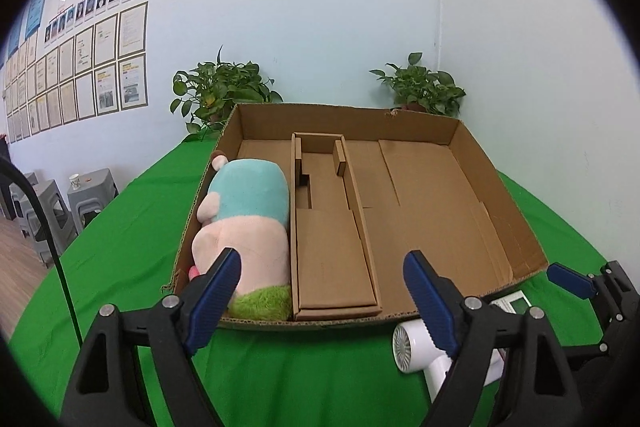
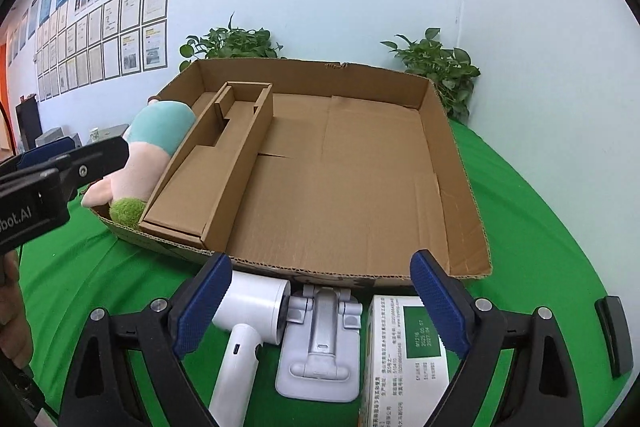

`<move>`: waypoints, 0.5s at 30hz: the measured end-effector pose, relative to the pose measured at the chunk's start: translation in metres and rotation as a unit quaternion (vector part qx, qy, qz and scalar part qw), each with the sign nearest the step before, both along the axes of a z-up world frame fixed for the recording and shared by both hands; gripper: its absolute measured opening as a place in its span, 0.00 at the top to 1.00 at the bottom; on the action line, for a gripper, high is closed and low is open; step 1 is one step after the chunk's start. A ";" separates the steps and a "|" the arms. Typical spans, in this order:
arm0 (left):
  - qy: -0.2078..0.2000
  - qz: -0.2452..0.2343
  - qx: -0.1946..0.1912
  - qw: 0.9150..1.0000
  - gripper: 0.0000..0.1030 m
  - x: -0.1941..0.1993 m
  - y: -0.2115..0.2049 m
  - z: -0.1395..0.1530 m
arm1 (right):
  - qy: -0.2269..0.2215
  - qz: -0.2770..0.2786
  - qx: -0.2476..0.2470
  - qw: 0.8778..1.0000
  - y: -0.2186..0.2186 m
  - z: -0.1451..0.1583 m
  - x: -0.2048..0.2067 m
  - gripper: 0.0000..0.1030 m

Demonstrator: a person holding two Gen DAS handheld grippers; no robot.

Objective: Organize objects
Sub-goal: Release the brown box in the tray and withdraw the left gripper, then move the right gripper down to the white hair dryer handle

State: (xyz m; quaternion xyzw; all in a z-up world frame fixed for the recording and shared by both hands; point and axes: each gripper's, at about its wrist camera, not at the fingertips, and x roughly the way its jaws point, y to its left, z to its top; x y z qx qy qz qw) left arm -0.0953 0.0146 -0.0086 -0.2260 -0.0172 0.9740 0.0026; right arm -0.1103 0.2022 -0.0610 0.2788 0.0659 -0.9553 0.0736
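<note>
I read this as between items: plush toy (image 1: 244, 227) already in the cardboard tray's (image 2: 460, 163) left slot. Both left tongs (image 1: 322, 289) and right tongs (image 2: 320, 293) gape empty (nothing between them). Next: right tongs close on the hair dryer (image 2: 248, 311) on the counter (image 2: 540, 227).

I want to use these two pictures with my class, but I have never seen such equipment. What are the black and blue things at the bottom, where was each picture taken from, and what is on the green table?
No robot here: a person holds a pair of hand-held tongs in each hand, each with a camera looking along its blue-padded fingers. One picture looks along the left tongs, the other along the right tongs. Both stand open and hold nothing. On the green tablecloth sits a flat cardboard box with a plush toy in its left compartment. In front of the box lie a white hair dryer, a grey folding stand and a small green-and-white carton.
</note>
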 end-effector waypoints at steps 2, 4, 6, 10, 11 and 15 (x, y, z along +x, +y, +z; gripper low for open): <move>-0.001 -0.002 -0.004 1.000 0.42 0.003 0.001 -0.001 | -0.008 0.001 -0.001 1.000 0.003 -0.002 0.001 0.31; -0.009 -0.011 0.000 1.000 0.87 0.005 0.001 -0.004 | -0.012 -0.002 -0.006 1.000 0.004 -0.003 -0.001 0.50; -0.020 -0.017 0.007 1.000 0.98 0.006 0.001 -0.007 | -0.008 0.003 -0.022 1.000 0.008 -0.003 0.004 0.83; -0.003 -0.003 -0.006 1.000 0.90 0.015 0.002 -0.006 | 0.016 0.009 -0.037 0.999 0.016 0.003 0.017 0.86; -0.001 0.011 -0.009 1.000 0.57 0.017 0.002 -0.005 | 0.020 0.010 -0.041 0.999 0.019 0.005 0.020 0.86; 0.020 0.008 0.027 0.999 0.10 0.024 -0.007 -0.003 | 0.033 0.010 -0.056 0.998 0.030 0.008 0.030 0.22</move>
